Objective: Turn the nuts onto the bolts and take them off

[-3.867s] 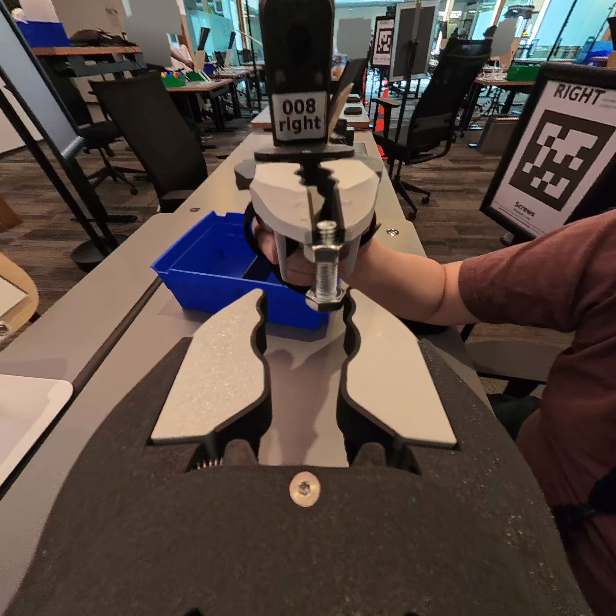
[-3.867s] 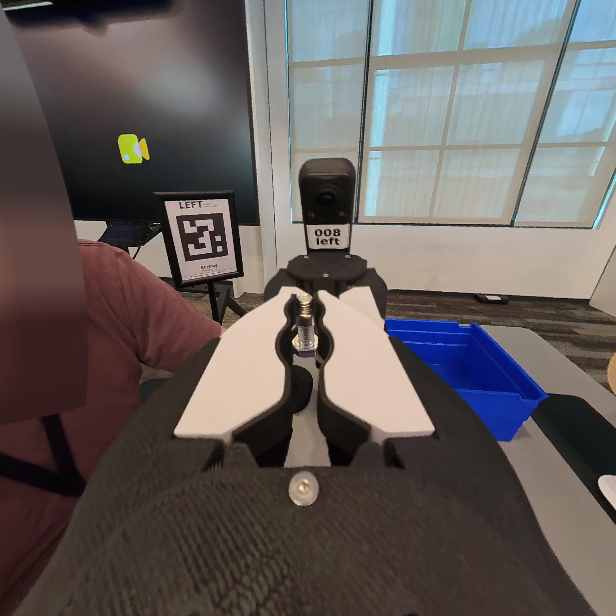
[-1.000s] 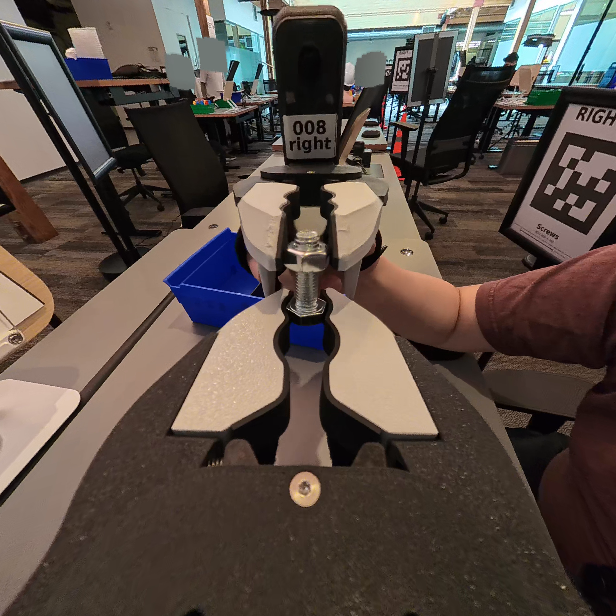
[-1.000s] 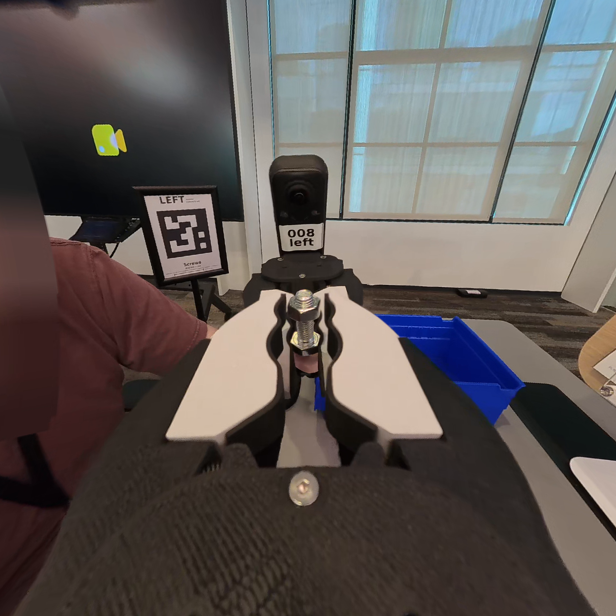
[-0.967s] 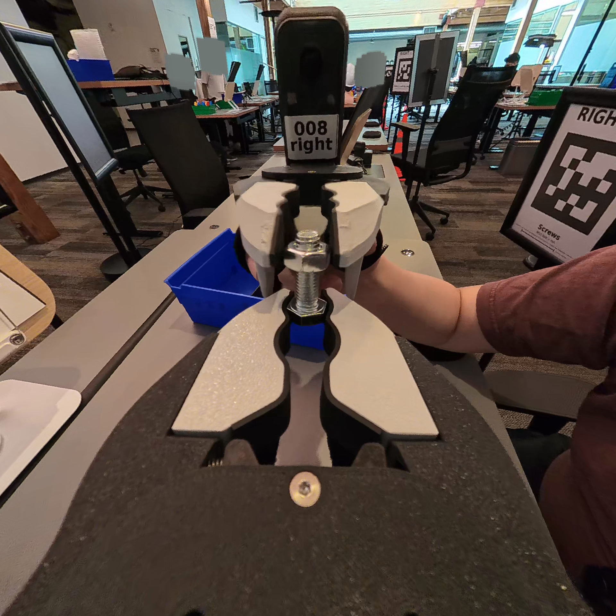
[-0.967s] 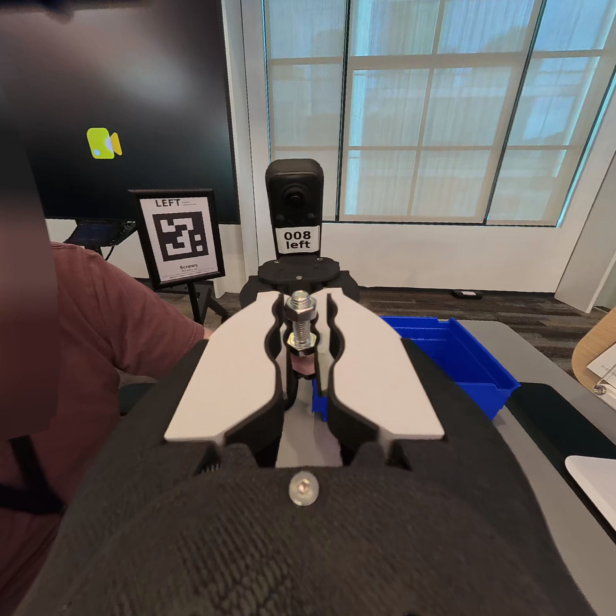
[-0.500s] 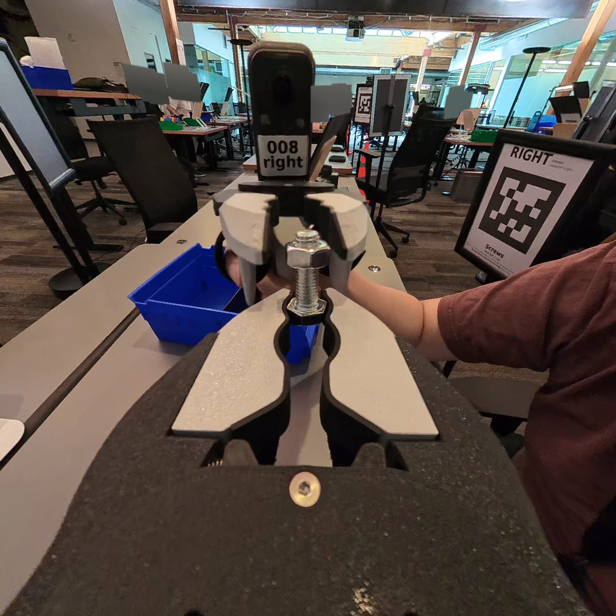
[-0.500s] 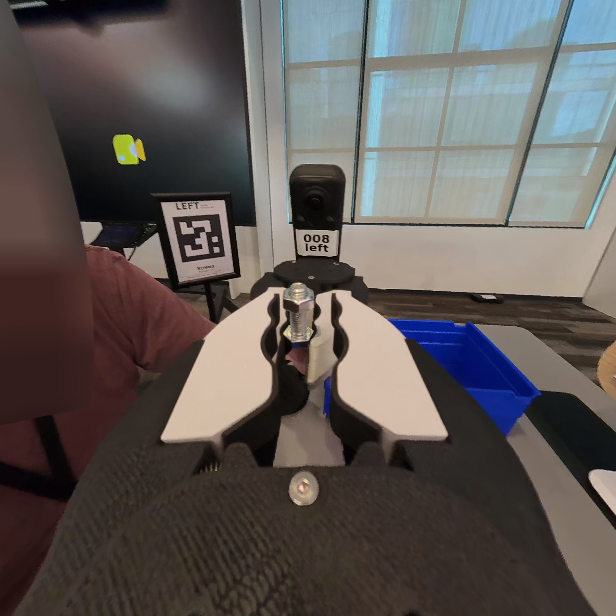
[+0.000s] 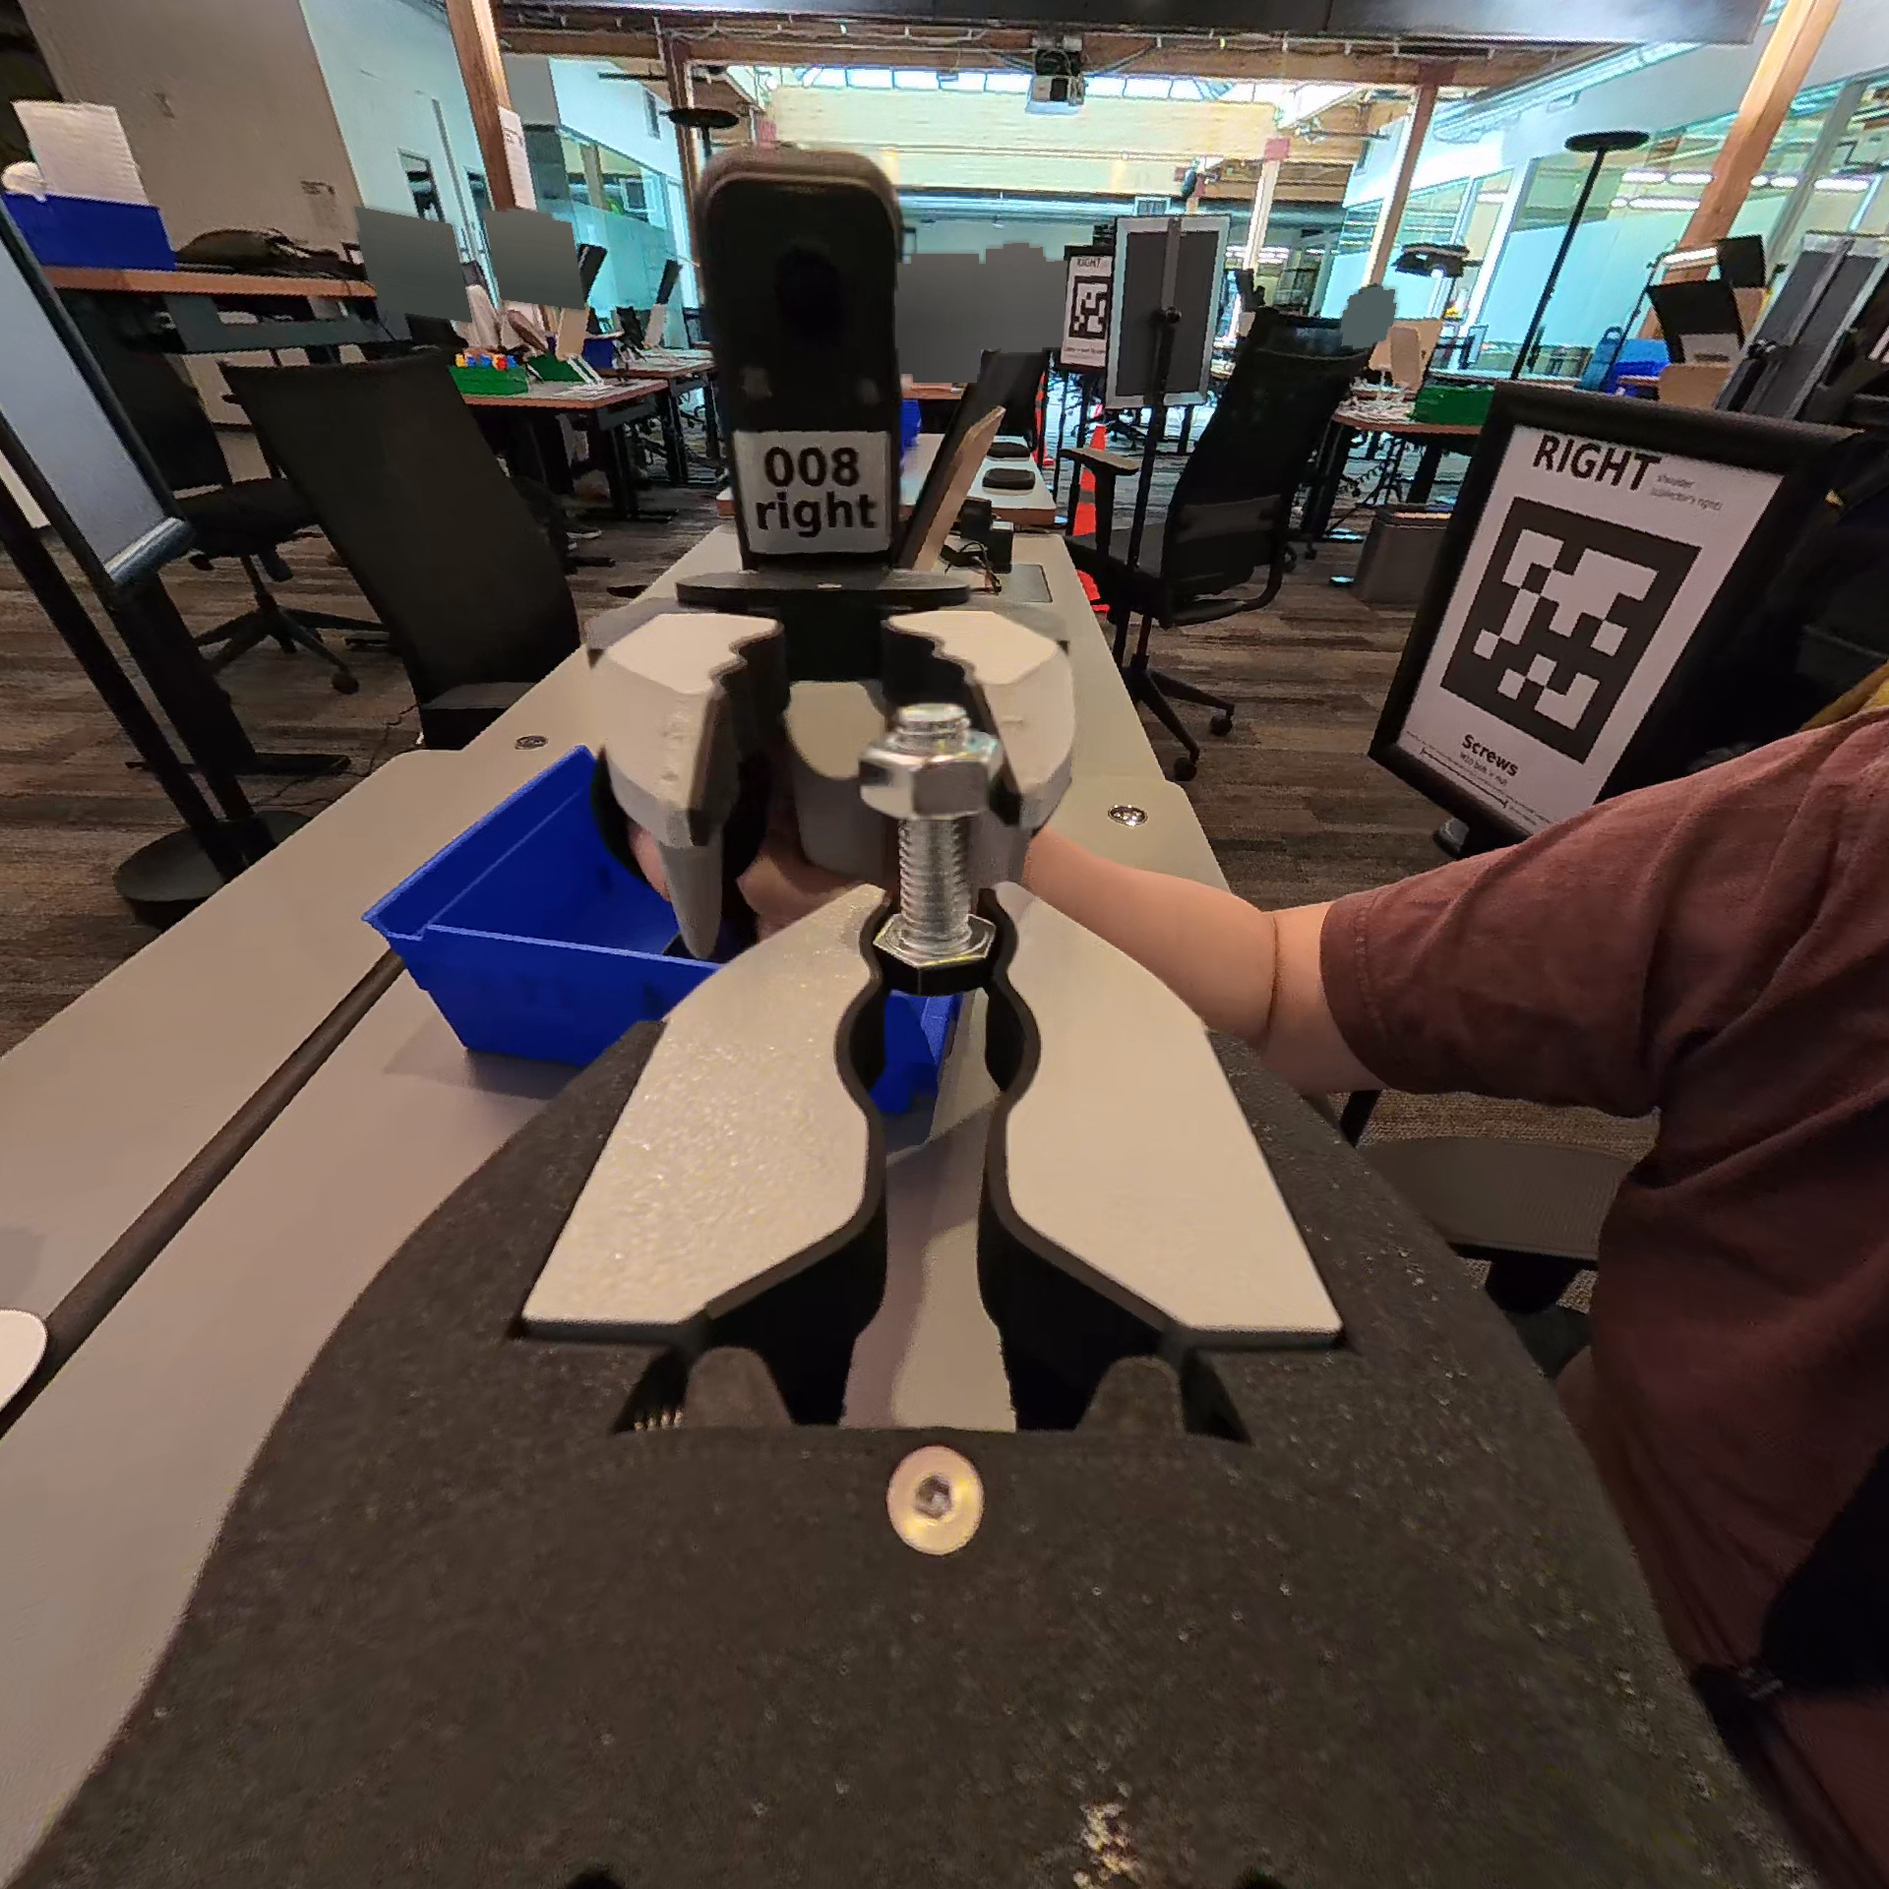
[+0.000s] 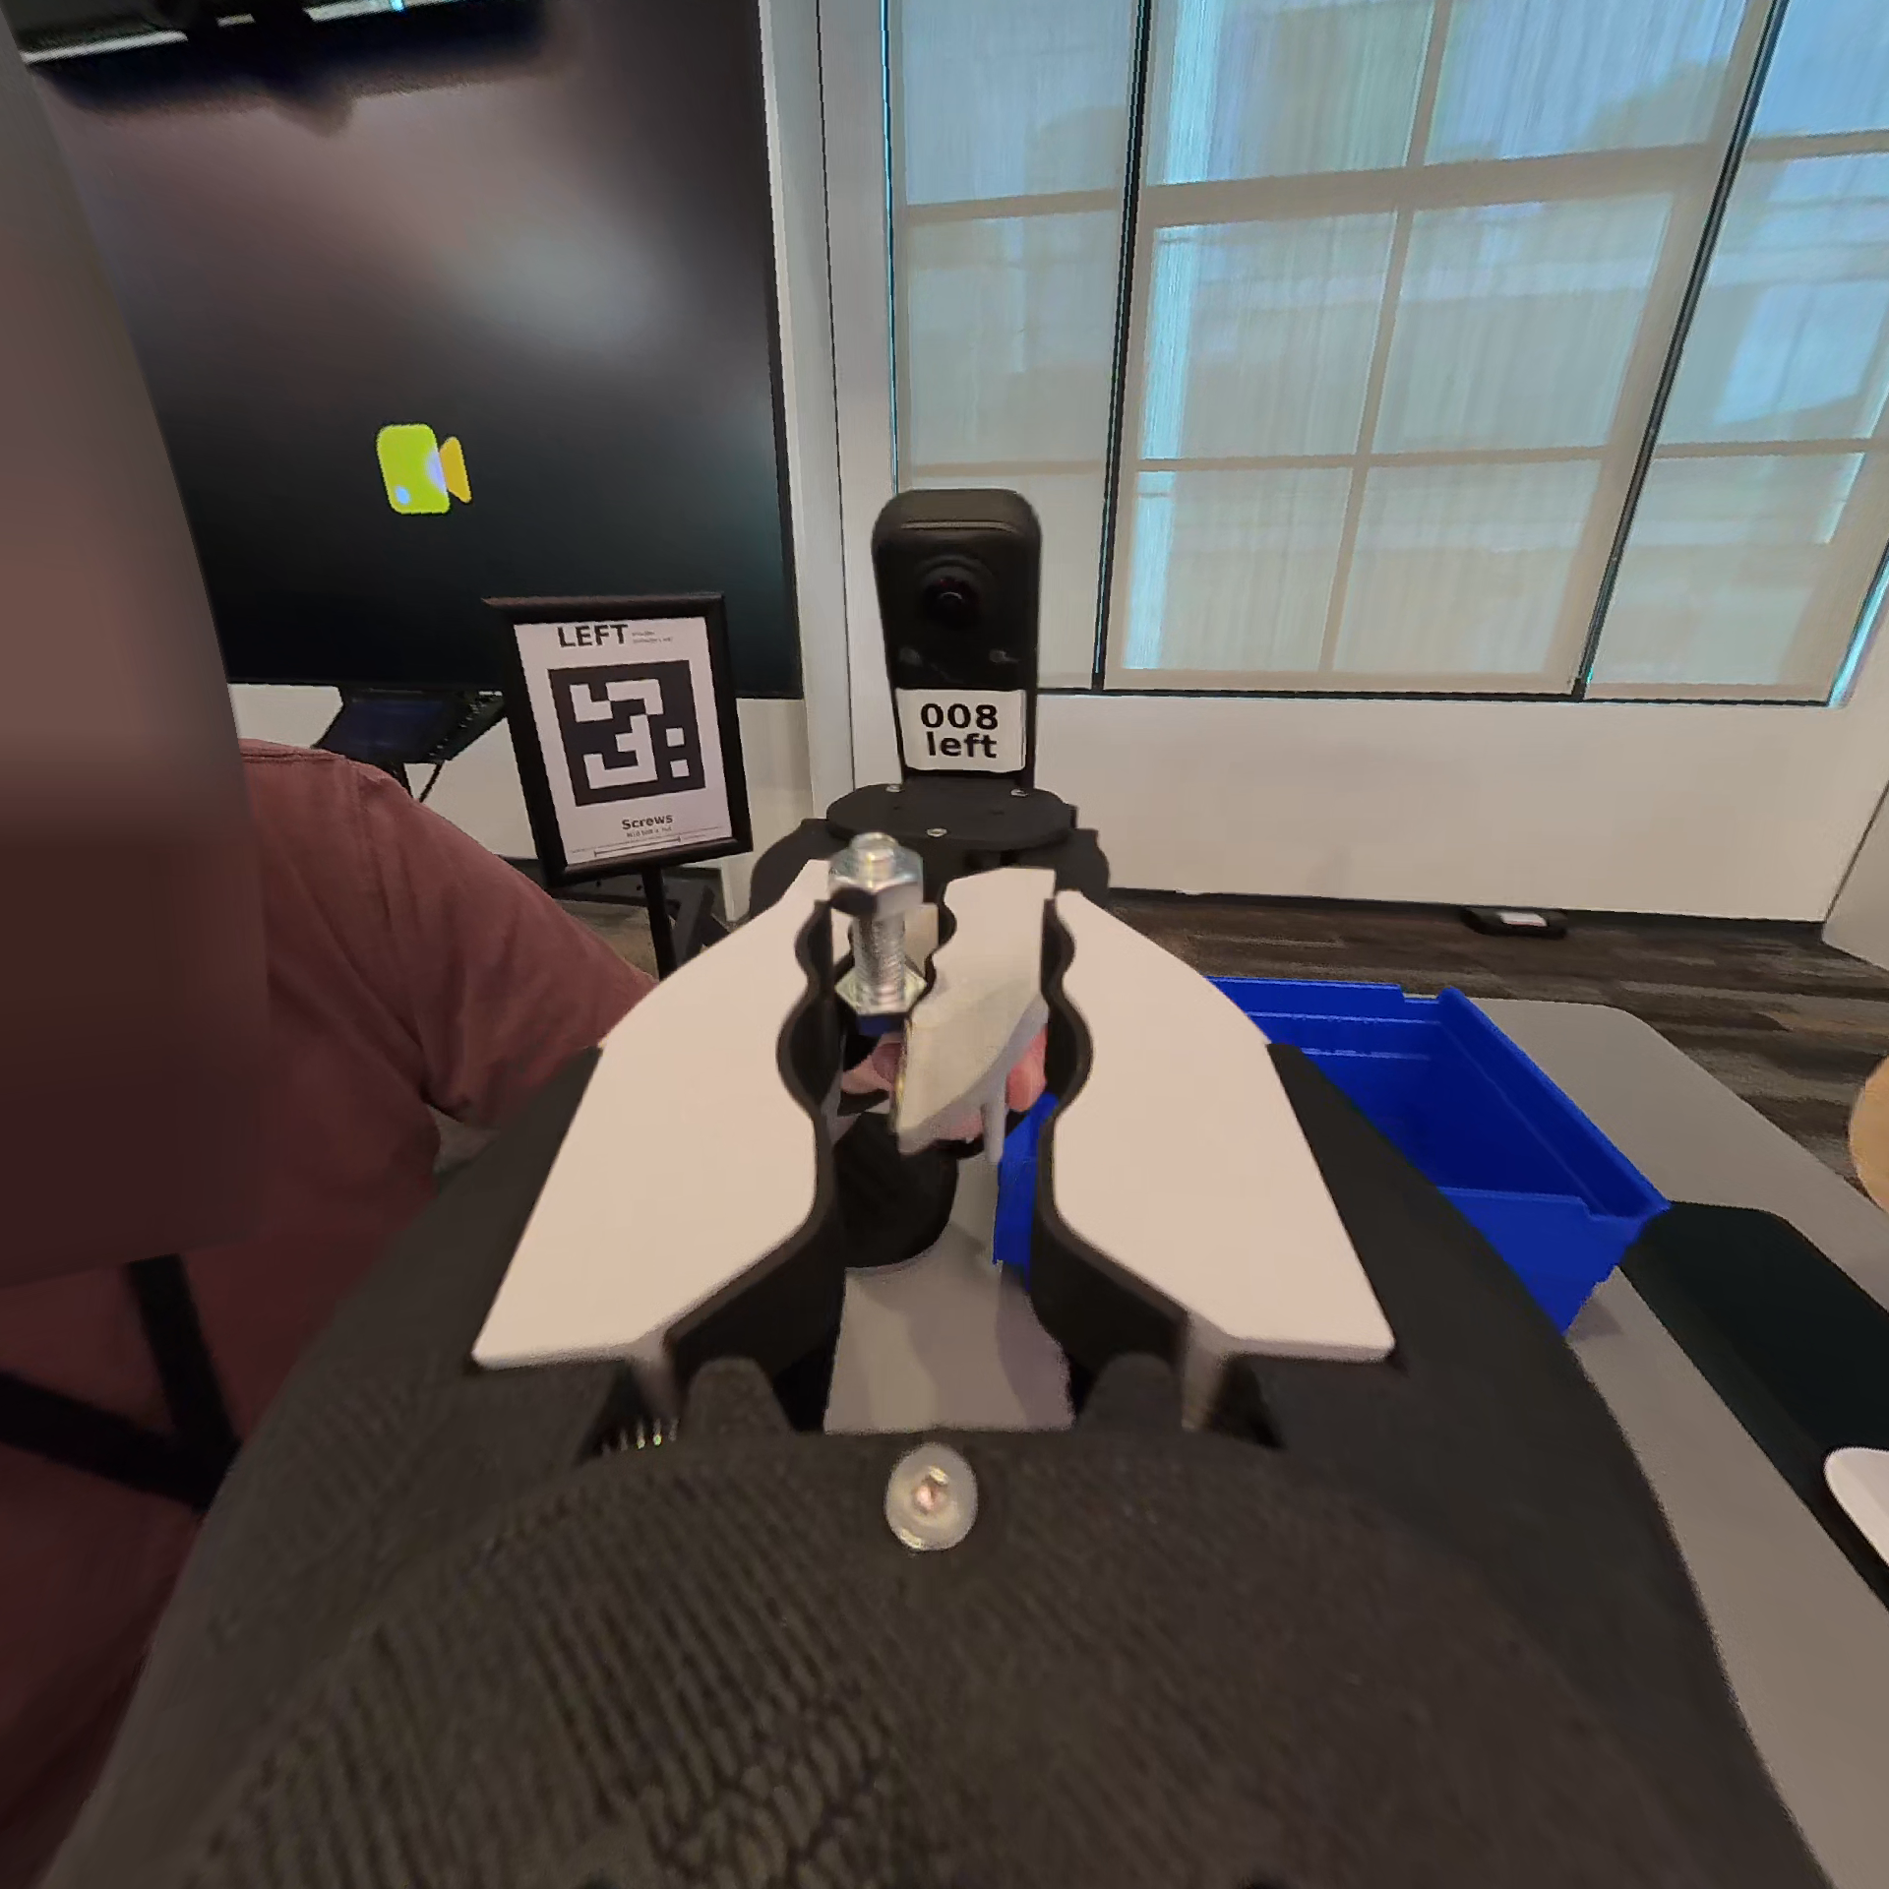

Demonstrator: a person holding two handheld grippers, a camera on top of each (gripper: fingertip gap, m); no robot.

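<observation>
Since a second ago, right gripper [image 9: 833,808] has spread open and slid left off the nut [image 9: 928,777]; it holds nothing. Left gripper [image 9: 928,946], jaws nearly closed, clamps the head of the upright bolt [image 9: 932,884] at frame centre, above the worktop [image 9: 204,1104] and blue bin [image 9: 532,951]. Nut sits near the bolt's tip: either barely started or nearly off.
</observation>
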